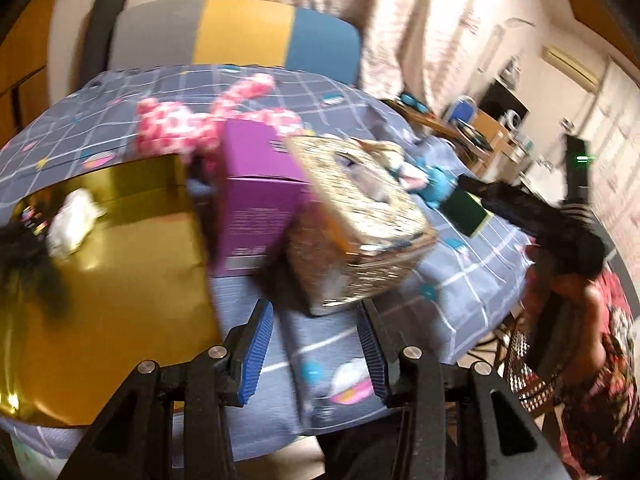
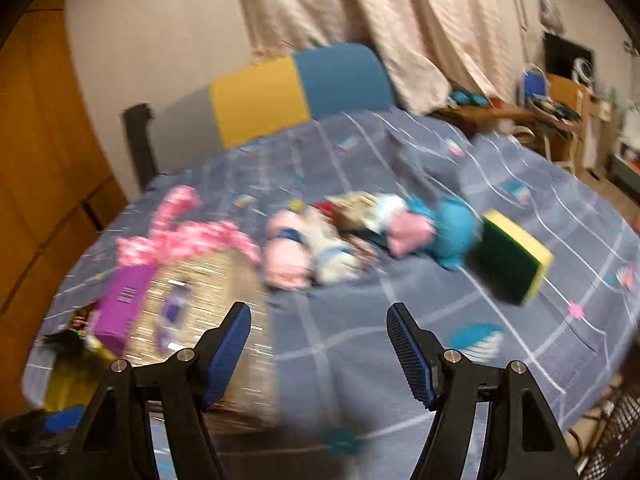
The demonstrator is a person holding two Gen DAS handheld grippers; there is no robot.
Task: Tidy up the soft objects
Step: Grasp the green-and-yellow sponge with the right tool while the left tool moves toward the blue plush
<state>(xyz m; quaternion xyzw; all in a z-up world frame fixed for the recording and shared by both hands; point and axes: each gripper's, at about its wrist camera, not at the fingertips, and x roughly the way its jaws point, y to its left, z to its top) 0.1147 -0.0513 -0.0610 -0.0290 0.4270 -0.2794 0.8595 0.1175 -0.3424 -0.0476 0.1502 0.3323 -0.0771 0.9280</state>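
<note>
a bed covered by a grey-blue sheet with a white grid and small coloured prints (image 2: pixel 400 304) is seen from both wrist cameras, and both pictures are smeared by motion blur. in the left wrist view the left gripper (image 1: pixel 316 344) is held above the sheet with its blue ribbed pads apart and nothing between them. just beyond its tips a glittery gold box with a cartoon face on its lid (image 1: pixel 356 220) is seen tilted, touching a purple cardboard box (image 1: pixel 256 200) beside it. a shiny gold sheet of card (image 1: pixel 132 264) is spread to the left, with a small white soft lump (image 1: pixel 74 220) lying on it. a pink-and-white spotted plush toy (image 1: pixel 188 124) is found behind the purple box. in the right wrist view the right gripper (image 2: pixel 318 352) is likewise held open and empty over the bedding. further back a blue plush toy (image 2: pixel 454 232), a pink-and-white plush (image 2: pixel 292 248) and a yellow sponge with a dark green scouring face (image 2: pixel 512 256) are scattered together (details lost to blur).
</note>
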